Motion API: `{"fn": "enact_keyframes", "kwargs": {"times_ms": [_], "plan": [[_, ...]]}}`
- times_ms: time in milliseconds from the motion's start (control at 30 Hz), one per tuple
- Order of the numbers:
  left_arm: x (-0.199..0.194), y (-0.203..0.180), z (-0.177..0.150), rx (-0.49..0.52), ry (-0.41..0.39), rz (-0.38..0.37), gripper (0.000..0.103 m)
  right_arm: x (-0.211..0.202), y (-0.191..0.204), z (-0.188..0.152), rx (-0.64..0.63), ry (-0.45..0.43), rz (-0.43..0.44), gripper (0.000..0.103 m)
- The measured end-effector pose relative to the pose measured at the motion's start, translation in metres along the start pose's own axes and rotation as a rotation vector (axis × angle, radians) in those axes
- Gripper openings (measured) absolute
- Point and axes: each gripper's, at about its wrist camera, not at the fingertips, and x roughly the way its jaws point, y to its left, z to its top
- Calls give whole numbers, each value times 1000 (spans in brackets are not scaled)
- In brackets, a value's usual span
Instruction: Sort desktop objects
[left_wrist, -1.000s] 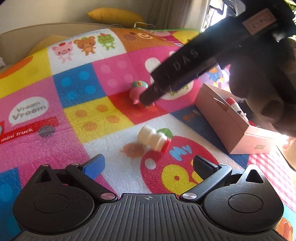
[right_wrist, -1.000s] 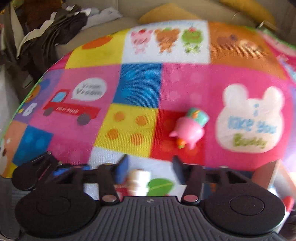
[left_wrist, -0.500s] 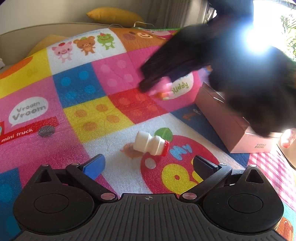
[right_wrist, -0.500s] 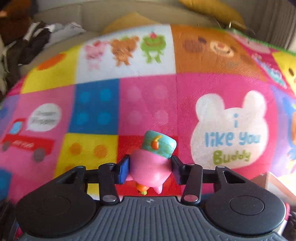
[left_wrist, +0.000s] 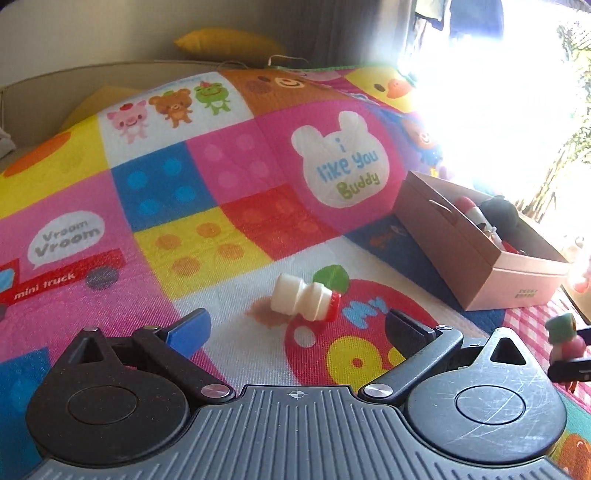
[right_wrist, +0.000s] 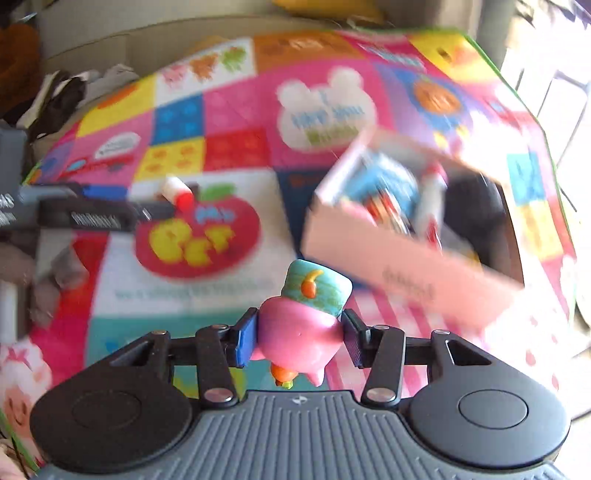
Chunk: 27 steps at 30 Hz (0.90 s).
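Pink toy figure (right_wrist: 299, 332): clamped at its round body by right gripper (right_wrist: 297, 334), lifted above mat (left_wrist: 207, 243), near pink box (right_wrist: 399, 258). Likely light, hard, smooth; slip risk. Small bottle (left_wrist: 304, 301): lying mid-mat before left gripper (left_wrist: 295, 328), spread wide.

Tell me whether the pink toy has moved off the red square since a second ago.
Yes. The pink toy, clamped in the right claw, was lifted off the mat's red square and carried right, toward the pink box.

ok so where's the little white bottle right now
In the left wrist view the white bottle lies on its side on the play mat, just ahead of the open left claw.
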Motion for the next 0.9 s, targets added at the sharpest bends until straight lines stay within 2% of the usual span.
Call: {"fn": "enact_keyframes", "kwargs": {"times_ms": [133, 200, 233, 300, 400, 467, 567, 700, 800, 900], "plan": [[7, -16, 5, 105, -13, 27, 102, 7, -16, -40, 84, -17, -62, 50], [15, -22, 8, 133, -4, 54, 99, 4, -22, -52, 113, -45, -64, 66], [18, -24, 9, 139, 1, 62, 86, 2, -25, -56, 132, -61, -58, 70], [26, -26, 11, 144, 23, 76, 68, 1, -30, -65, 171, -88, -43, 82], [33, -25, 13, 134, 51, 83, 65, 2, -37, -74, 208, -106, -52, 87], [33, -26, 12, 137, 61, 90, 50, 3, -40, -81, 220, -114, -64, 90], [25, -35, 10, 150, 73, 71, 50, 3, -42, -88, 226, -133, -72, 103], [3, -68, 1, 177, 55, 1, 50, 4, -42, -91, 226, -149, -71, 103], [-12, -97, -11, 188, 73, -97, 50, 5, -41, -91, 216, -146, -74, 103], [-19, -126, -27, 233, 98, -159, 51, 6, -41, -90, 215, -140, -71, 103]]}}
